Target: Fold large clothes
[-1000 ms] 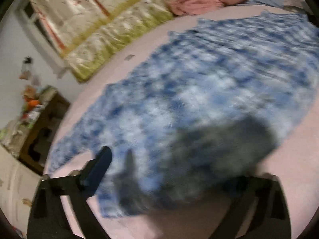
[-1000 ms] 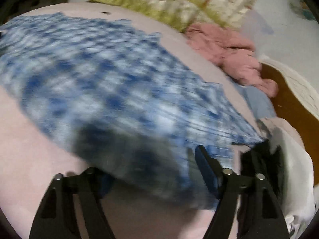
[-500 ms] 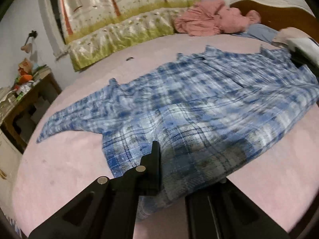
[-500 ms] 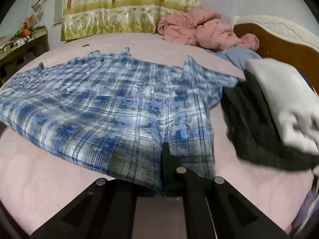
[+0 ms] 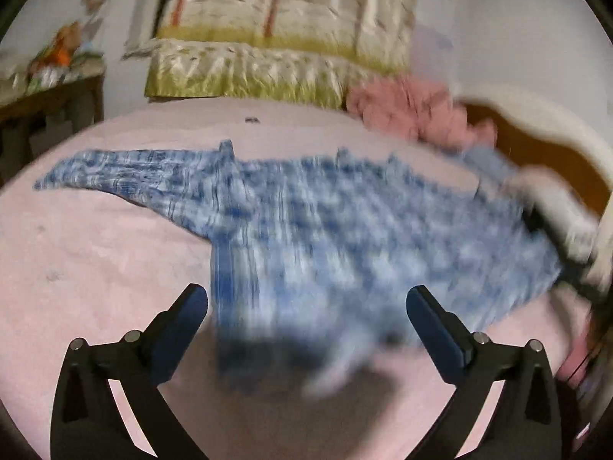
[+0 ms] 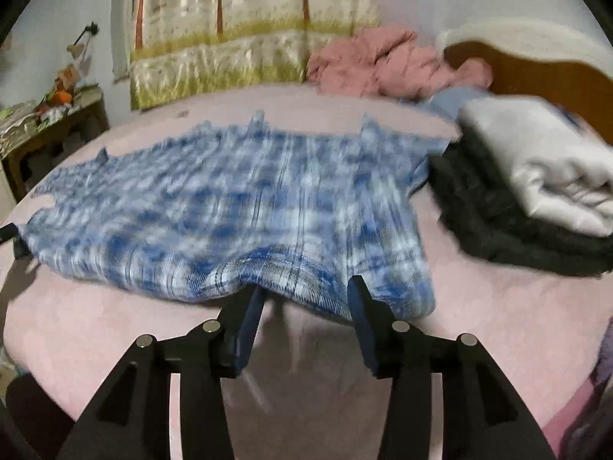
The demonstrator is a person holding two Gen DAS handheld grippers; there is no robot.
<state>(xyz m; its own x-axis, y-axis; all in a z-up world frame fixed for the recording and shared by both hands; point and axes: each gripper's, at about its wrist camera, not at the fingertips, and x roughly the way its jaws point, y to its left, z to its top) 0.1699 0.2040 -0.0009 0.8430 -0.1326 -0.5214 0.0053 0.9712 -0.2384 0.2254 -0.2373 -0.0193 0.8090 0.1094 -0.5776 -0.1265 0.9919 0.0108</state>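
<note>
a large blue-and-white plaid flannel shirt [image 5: 345, 237] lies spread across the middle of a bed covered with a pale pink sheet [image 5: 95, 260], its hem toward the near edge and its collar points toward the far side. one long sleeve stretches out flat toward the left edge of the bed; the cloth is heavily blurred in both views.

the left gripper [image 5: 306, 306], black with dark blue pads, has its jaws opening and standing very wide. the near hem of the shirt shows in the gap between them, but neither pad presses on it.

the right gripper [image 6: 304, 299] has its jaws opening too, about halfway apart. its two fingertips sit right at the shirt's near hem, which bulges up just beyond them; whether the tips touch the cloth cannot be told, and nothing is pinched between the pads.

at the right edge of the bed, just beside the shirt, a folded white fluffy garment [image 6: 544, 165] rests on top of a folded dark charcoal knit [image 6: 509, 226]. a crumpled pink quilt [image 6: 387, 65] is heaped at the far right corner against a brown wooden headboard [image 6: 536, 73]. a cream and yellow-green curtain [image 6: 237, 27] hangs beyond the far edge, and a cluttered wooden side table [image 6: 49, 126] stands off the left side.
</note>
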